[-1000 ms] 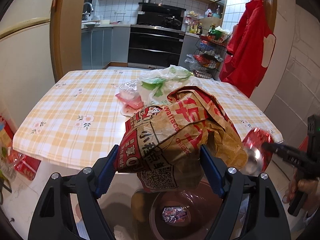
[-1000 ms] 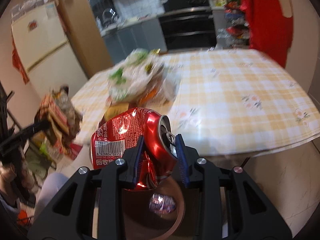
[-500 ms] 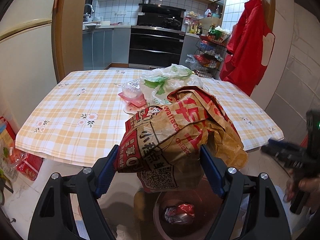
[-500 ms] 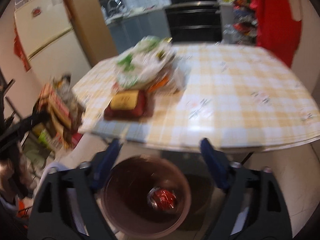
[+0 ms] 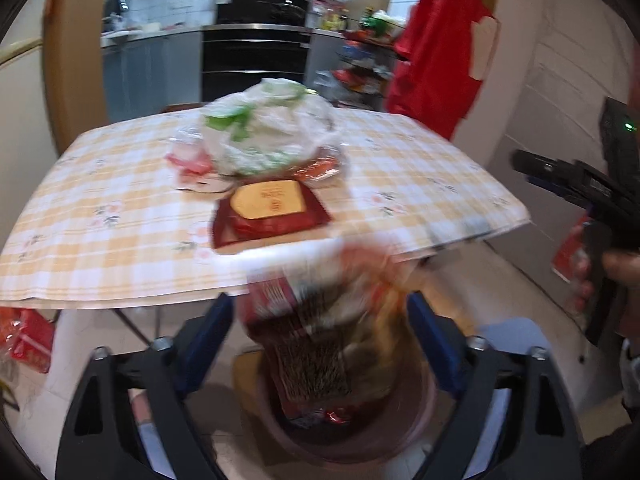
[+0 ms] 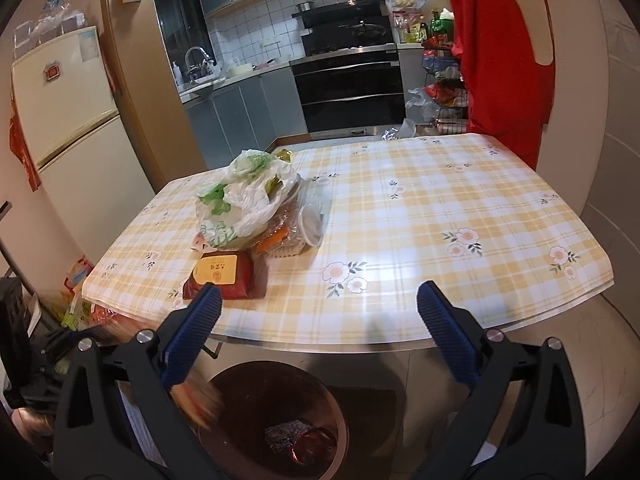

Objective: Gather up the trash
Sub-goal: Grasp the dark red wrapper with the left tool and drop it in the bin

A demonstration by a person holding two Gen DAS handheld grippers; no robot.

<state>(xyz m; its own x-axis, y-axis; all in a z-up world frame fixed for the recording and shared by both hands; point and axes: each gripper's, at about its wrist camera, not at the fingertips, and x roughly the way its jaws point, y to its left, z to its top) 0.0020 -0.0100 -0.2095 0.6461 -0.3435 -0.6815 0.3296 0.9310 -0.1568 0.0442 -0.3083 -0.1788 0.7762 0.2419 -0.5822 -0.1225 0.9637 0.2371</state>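
Left wrist view: my left gripper (image 5: 320, 344) has its jaws spread wide, and they have just been opening. The crumpled paper bag (image 5: 320, 328) is a blur between the blue pads, touching neither, dropping at six o'clock toward the brown bin (image 5: 408, 432) below. To do this release well, I judge I should hold steady over the bin mouth until the bag has cleared my fingers, so it does not catch the rim. Beyond, at twelve o'clock, the checked table (image 5: 100, 208) carries a red packet (image 5: 272, 210) and, past it, a white plastic bag (image 5: 268, 136). My right gripper (image 5: 540, 172) shows at three o'clock.

Right wrist view: my right gripper (image 6: 318, 324) is empty, jaws wide apart and just opened further. The bin (image 6: 280, 384) sits at six o'clock, a crushed red can (image 6: 312, 444) in its bottom. The red packet (image 6: 224, 276) lies at eleven o'clock near the table's (image 6: 440, 208) edge, just beyond my left pad, the plastic bag (image 6: 244, 196) behind it.
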